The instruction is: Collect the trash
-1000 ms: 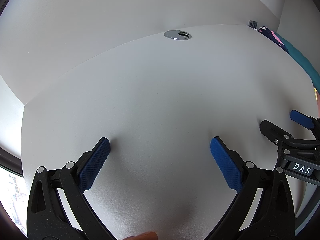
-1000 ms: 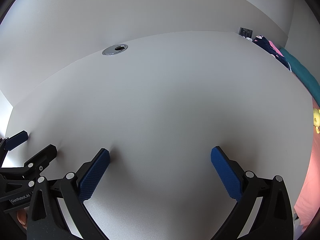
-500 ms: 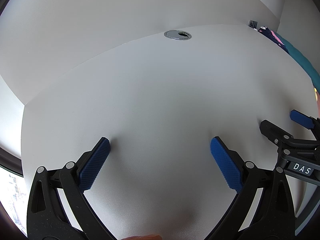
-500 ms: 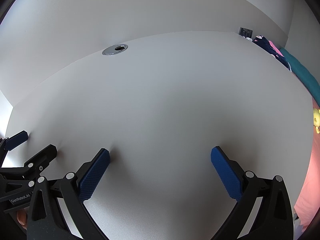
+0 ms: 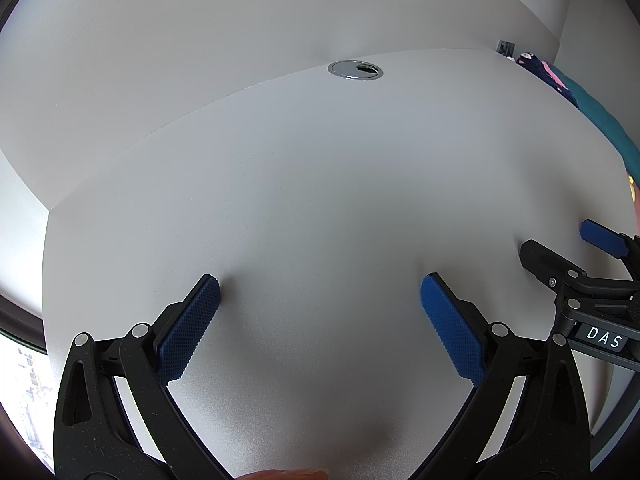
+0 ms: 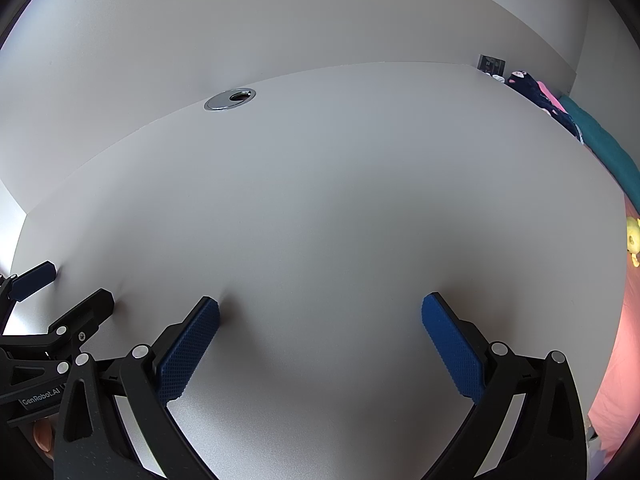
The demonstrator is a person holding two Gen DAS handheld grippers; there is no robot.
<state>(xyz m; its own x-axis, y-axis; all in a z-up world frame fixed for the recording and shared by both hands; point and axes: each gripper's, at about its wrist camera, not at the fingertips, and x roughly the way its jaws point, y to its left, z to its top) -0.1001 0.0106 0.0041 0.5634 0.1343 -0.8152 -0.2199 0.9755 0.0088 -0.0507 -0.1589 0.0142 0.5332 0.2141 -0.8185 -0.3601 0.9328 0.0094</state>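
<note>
Both grippers rest low over a white desk, side by side and pointing the same way toward the back wall. The left gripper has its jaws spread wide, the blue pads tipped down so that their front ends sit on or just above the desk surface (contact cannot be told for certain); nothing lies between them. The right gripper is posed alike, jaws wide apart, its blue fingertips angled down at the desk with bare surface between them. Each gripper shows at the edge of the other's view: the right one near the right edge of the left wrist view, the left one at the lower left of the right wrist view, just beside its neighbour but apart from it.

A round metal cable grommet is set in the desk near its far edge, well ahead of both grippers; at the far right a dark patterned cloth and a teal fabric lie beyond the desk's edge, with a small yellow toy lower down.

No trash shows in either view, so its place cannot be told. A bit of a finger shows at the bottom edge of the left wrist view.
</note>
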